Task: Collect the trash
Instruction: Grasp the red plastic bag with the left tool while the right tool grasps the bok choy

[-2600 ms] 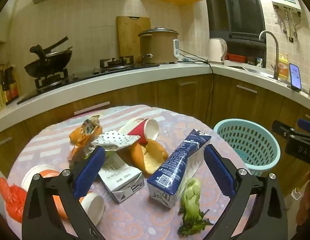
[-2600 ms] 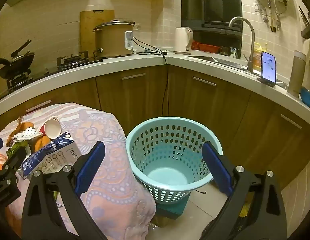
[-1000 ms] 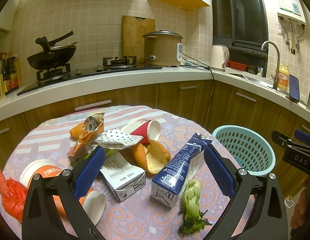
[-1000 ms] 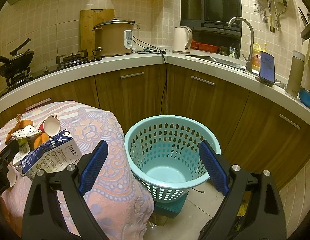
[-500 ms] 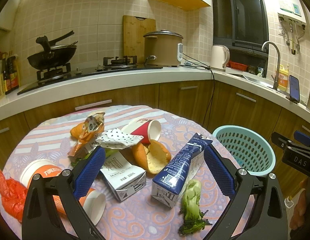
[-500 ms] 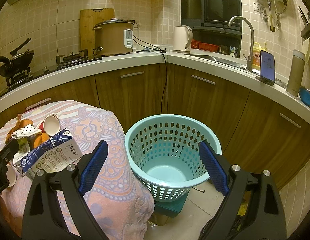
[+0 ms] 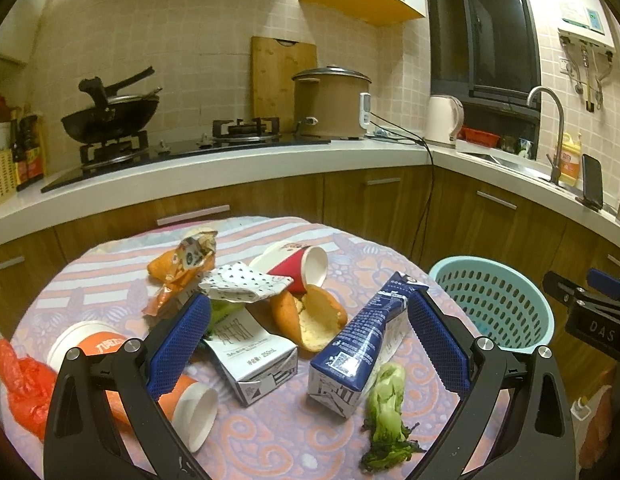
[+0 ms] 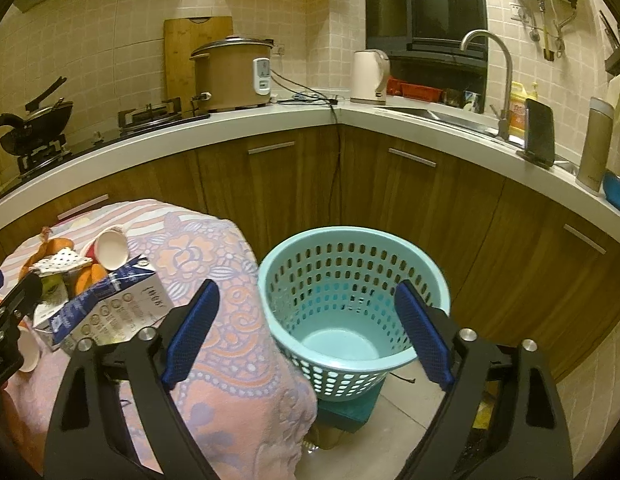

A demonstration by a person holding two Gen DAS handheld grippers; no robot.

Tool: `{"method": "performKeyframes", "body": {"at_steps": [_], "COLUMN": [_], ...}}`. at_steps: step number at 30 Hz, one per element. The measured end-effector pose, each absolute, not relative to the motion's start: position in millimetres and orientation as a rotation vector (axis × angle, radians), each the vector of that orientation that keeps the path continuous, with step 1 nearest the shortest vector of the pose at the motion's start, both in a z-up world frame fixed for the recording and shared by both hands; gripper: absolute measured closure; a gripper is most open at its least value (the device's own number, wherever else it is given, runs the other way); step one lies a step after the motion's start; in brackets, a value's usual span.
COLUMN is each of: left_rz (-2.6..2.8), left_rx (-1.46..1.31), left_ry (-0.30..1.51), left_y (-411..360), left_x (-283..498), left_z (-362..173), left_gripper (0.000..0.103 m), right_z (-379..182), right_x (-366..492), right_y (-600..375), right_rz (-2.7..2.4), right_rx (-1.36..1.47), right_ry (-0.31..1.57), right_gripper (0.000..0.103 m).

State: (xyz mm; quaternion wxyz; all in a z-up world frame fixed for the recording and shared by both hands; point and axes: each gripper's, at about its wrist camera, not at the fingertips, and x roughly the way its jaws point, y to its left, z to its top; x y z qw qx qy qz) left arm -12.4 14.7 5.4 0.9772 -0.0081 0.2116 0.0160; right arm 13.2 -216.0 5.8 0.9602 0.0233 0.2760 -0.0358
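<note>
tablecloth [image 7: 270, 440]: woven cloth, matt, floral print
blue carton [image 7: 362, 344]: coated paperboard, slight sheen
white carton [image 7: 250, 348]: printed paperboard, creased at the near end
red cup [image 7: 300, 266]: paper, smooth white inside
spotted wrapper [image 7: 242, 282]: thin crumpled paper
red bag [image 7: 22, 388]: crinkled glossy plastic film, near left
basket [image 8: 350, 276]: perforated pale-blue plastic, smooth, low gloss
left gripper [image 7: 306, 340]: matt black plastic frame, metal screws
pads [image 7: 178, 344]: blue, rough gridded texture
right gripper [image 8: 306, 332]: same build
cabinets [image 8: 430, 216]: wood grain, satin; metal handles
worktop [image 8: 230, 132]: white, smooth
faucet [image 8: 490, 76]: polished metal, far right
cutting board [image 7: 282, 76]: bare wood
wall [image 7: 190, 60]: glazed tile
</note>
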Motion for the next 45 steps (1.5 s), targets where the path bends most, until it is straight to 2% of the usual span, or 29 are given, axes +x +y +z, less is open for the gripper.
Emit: {"method": "performKeyframes", "body": {"at_steps": [9, 14, 22, 27, 39, 41, 44, 45], "left_rz": [0.147, 0.308, 0.493, 0.424, 0.368, 0.360, 0.325, 0.318], "left_rx": [-0.036, -0.076, -0.205, -0.323, -0.440, -0.462, -0.482, -0.483], "left_ry": [0.422, 0.438, 0.545, 0.603, 0.712, 0.718, 0.723, 0.722], "left_y": [35, 70, 147, 182, 205, 209, 210, 210], "left_x": [-57, -93, -128, -130, -100, -98, -96, -96], "left_z": [22, 27, 9, -4, -38, -42, -45, -46], "left_gripper": [0.008, 0.008, 0.008, 0.008, 0.009, 0.011, 0.023, 0.030], "right_z": [7, 7, -1, -13, -38, -40, -43, -44], "right_x": [0, -6, -25, -30, -24, -21, -17, -15], "right_y": [-189, -169, -128, -108, -88, -90, -93, -94], "right_rz": [0.031, 0.106, 0.261, 0.334, 0.346, 0.347, 0.351, 0.352], "right_rx": [0.046, 0.034, 0.010, -0.006, -0.044, -0.036, -0.010, -0.002], "right_ry": [0.559, 0.571, 0.615, 0.668, 0.744, 0.756, 0.779, 0.787], "right_gripper": [0.024, 0.034, 0.036, 0.036, 0.036, 0.036, 0.036, 0.036]}}
